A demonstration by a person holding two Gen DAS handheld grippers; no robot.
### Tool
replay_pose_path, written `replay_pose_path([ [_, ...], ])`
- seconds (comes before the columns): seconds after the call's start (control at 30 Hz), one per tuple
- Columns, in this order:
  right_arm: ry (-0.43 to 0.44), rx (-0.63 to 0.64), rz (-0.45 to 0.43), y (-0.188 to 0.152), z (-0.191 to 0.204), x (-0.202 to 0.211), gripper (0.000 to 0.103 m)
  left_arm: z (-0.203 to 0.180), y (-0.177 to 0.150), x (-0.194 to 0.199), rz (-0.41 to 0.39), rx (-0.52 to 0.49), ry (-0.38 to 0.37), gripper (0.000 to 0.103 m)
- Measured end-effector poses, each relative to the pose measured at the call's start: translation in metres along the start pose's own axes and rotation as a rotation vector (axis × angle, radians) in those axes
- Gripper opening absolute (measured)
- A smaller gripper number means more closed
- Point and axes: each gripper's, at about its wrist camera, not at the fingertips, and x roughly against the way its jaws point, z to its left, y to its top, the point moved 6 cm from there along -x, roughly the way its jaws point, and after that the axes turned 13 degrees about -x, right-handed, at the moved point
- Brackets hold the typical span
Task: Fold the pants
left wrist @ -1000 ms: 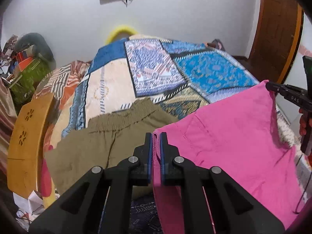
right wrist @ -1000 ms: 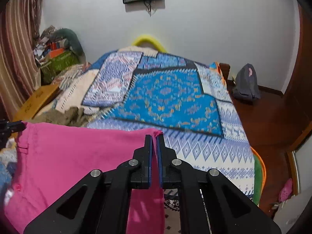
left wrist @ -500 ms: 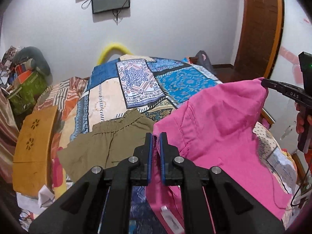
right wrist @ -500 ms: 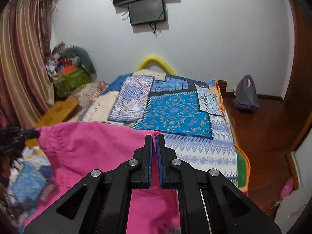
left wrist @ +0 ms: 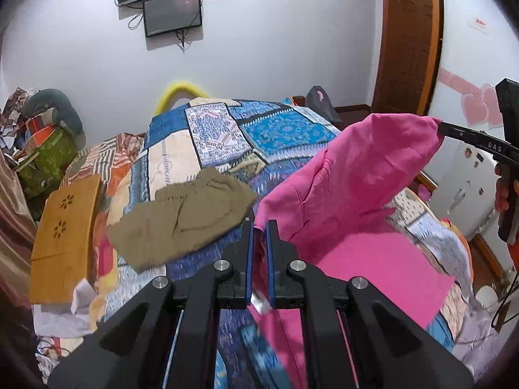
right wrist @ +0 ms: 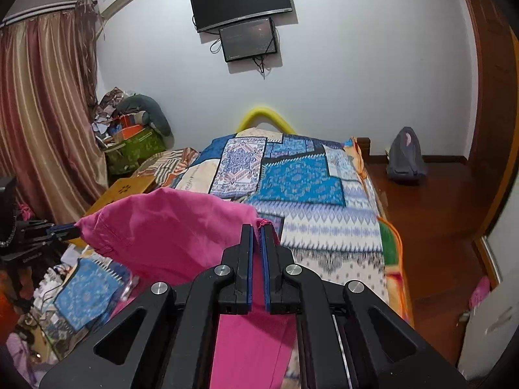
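The left hand-held gripper (left wrist: pixel 257 227) and right hand-held gripper (right wrist: pixel 258 227) each pinch the bright pink cloth pants (left wrist: pixel 356 178), held up over the patchwork bed (right wrist: pixel 301 178).

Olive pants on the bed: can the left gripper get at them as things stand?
Probably not yet. The left gripper is shut on the pink pants, which the right gripper also holds up. The olive pants lie uncovered on the bedspread just ahead-left, so releasing first would leave the way free.
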Motion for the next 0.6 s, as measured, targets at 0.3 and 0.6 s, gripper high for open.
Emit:
replay_pose_path([
  [0.3,0.004,-0.022,0.042,-0.052,0.000,0.025,0.004,-0.030,-0.051,0.028,0.031,0.019,-0.066,0.006],
  [0.6,-0.008,-0.065,0.070,-0.099,-0.009,0.043,0.004,-0.069,-0.098,0.037,0.087,-0.026,-0.106,0.005],
])
